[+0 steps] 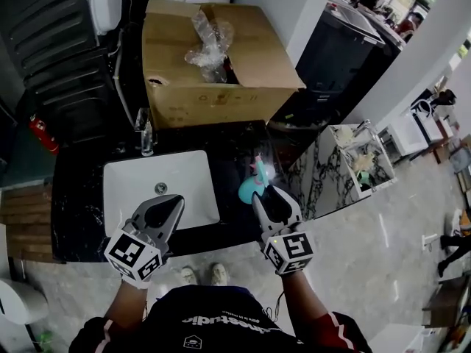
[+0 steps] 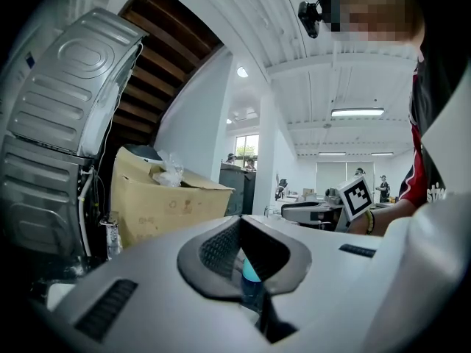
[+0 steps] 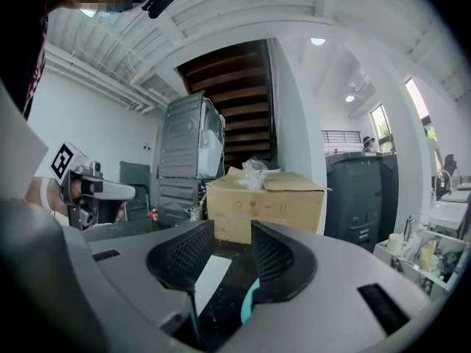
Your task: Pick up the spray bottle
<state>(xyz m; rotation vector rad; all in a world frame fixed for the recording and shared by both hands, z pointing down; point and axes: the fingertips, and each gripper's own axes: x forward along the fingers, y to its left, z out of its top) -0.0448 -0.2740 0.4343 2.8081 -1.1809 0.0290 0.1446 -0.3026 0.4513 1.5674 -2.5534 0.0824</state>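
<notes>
A teal spray bottle (image 1: 249, 189) stands upright on the black counter (image 1: 81, 197), just right of the sink. My right gripper (image 1: 269, 198) is open and empty, its tips right by the bottle's near right side. In the right gripper view the bottle (image 3: 249, 304) shows low under the right pad and not between the jaws of the right gripper (image 3: 232, 252). My left gripper (image 1: 166, 206) hovers over the sink's near edge with its pads together and nothing in them. In the left gripper view the bottle (image 2: 250, 271) peeks through the slit below the tips of the left gripper (image 2: 241, 247).
A white sink basin (image 1: 147, 190) is set in the counter, with a faucet (image 1: 145, 134) at its back left. Behind stands an open cardboard box (image 1: 213, 87) holding crumpled plastic. A white rack (image 1: 360, 160) sits lower right of the counter, and a red extinguisher (image 1: 44, 134) at the far left.
</notes>
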